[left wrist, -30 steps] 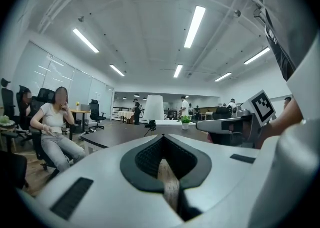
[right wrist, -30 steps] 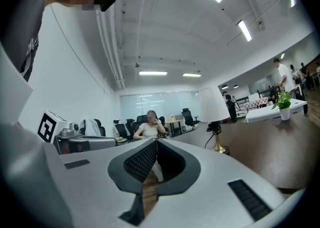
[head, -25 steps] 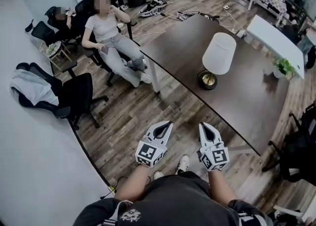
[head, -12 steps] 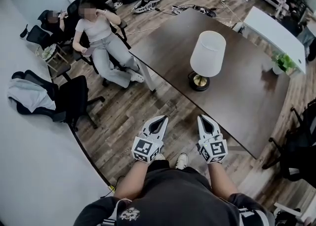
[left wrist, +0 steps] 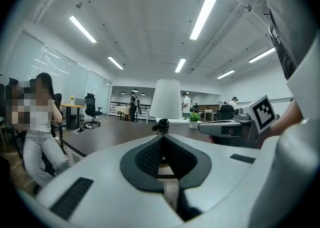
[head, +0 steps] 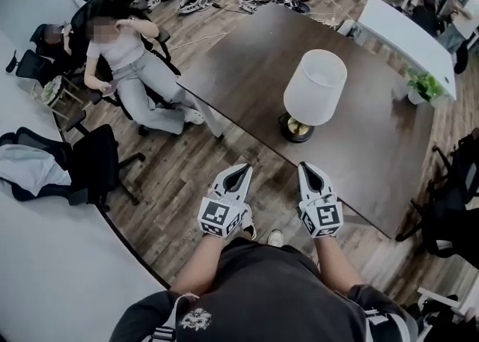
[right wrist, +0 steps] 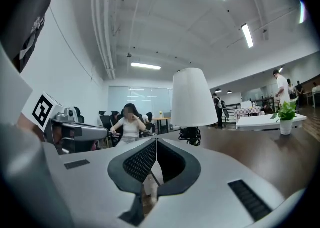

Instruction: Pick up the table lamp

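- I saw my left gripper (head: 239, 170) and right gripper (head: 307, 168) both closed tight, gripping nothing.
- The table lamp (head: 314, 92) stood upright on the dark table (head: 239, 56), at one o'clock from them.

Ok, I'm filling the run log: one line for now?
lamp: on table, untouched | left claw: shut, empty | right claw: shut, empty

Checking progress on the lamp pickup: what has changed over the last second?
The left gripper and right gripper moved forward toward the table edge, nearer the table lamp. Nothing was taken or released. Both stay shut and empty; the lamp stands untouched.
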Demonstrator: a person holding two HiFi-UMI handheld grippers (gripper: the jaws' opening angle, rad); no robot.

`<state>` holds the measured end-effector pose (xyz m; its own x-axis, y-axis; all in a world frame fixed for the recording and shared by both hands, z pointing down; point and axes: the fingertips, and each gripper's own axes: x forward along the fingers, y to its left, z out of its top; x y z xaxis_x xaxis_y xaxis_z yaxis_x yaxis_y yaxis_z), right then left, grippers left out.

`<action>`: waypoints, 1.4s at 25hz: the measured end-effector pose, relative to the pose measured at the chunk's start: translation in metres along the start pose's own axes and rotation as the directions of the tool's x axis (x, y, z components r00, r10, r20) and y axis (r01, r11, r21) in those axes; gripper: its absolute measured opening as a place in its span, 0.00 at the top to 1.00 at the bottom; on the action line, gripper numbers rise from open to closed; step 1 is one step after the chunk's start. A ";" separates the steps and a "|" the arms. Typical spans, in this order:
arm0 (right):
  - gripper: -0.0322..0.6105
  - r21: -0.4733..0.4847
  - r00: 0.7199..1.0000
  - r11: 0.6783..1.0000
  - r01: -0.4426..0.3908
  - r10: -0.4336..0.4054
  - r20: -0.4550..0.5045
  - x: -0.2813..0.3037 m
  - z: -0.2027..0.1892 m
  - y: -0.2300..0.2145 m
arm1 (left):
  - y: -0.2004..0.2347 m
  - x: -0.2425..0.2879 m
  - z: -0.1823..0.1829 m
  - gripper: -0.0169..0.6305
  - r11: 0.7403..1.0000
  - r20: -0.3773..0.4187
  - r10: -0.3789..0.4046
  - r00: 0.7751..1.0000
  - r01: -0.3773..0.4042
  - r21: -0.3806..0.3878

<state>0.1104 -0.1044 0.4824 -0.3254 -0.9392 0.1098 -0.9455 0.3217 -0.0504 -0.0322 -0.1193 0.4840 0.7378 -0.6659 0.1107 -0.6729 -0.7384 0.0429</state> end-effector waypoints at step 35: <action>0.72 0.054 0.955 0.957 0.286 -0.281 -0.092 0.140 -0.085 -0.123 | 0.086 0.172 -0.074 0.96 0.983 -0.090 -0.179 0.980 0.176 -0.044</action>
<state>0.1801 -0.2653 0.5880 -0.0464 -0.9765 0.2104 -0.9970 0.0323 -0.0700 0.0330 -0.2898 0.5804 0.8387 -0.5102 0.1905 -0.5342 -0.8387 0.1058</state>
